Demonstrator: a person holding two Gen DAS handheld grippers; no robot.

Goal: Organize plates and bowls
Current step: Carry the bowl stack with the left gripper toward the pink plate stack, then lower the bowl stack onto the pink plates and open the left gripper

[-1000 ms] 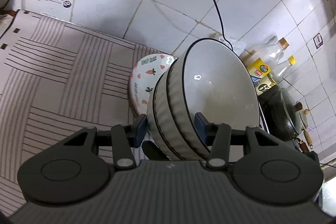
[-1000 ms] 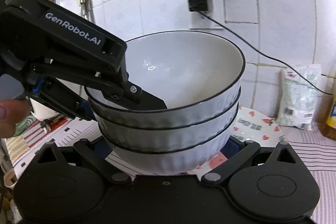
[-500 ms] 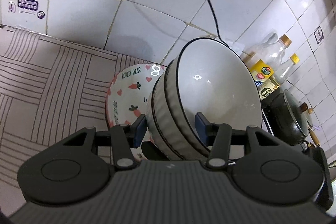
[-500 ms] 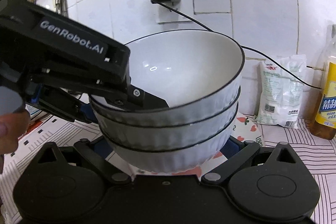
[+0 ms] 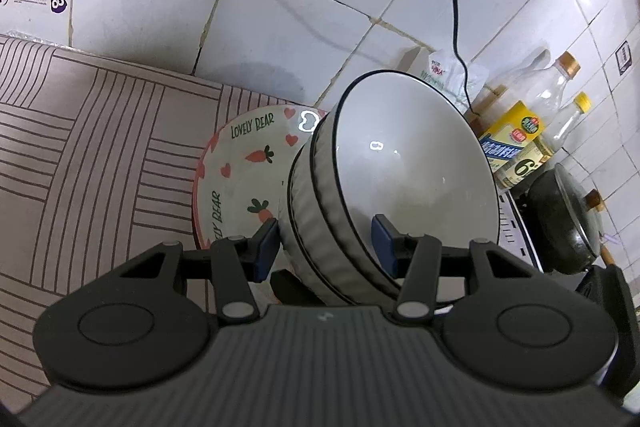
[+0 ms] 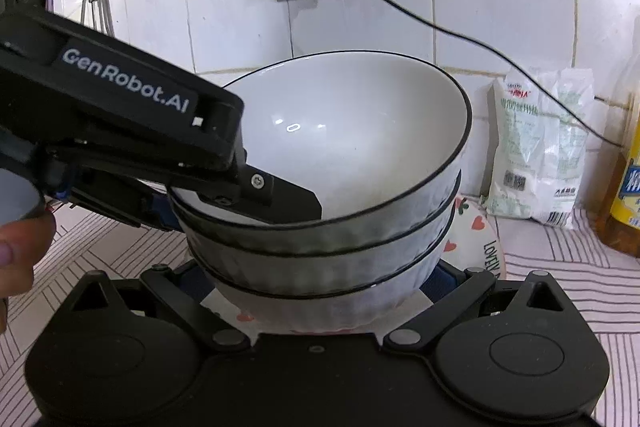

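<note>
Right wrist view: stack of three white bowls (image 6: 344, 163) hangs above the printed plate (image 5: 248, 171) on the striped worktop (image 5: 92, 147), near the tiled wall; risk as I judge it: stack tilts and slips off, or lands hard off-centre and chips the plate; cord (image 6: 460, 35) hangs close behind; left gripper (image 5: 326, 247) fingers part-way apart, clamped over the rims, one inside, one outside; right gripper (image 6: 324, 287) fingers wide, pads against the lowest bowl's sides.

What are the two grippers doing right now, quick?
Left gripper: shut on the rim of the stack of bowls.
Right gripper: around the bottom bowl; whether it squeezes it cannot be told.
</note>
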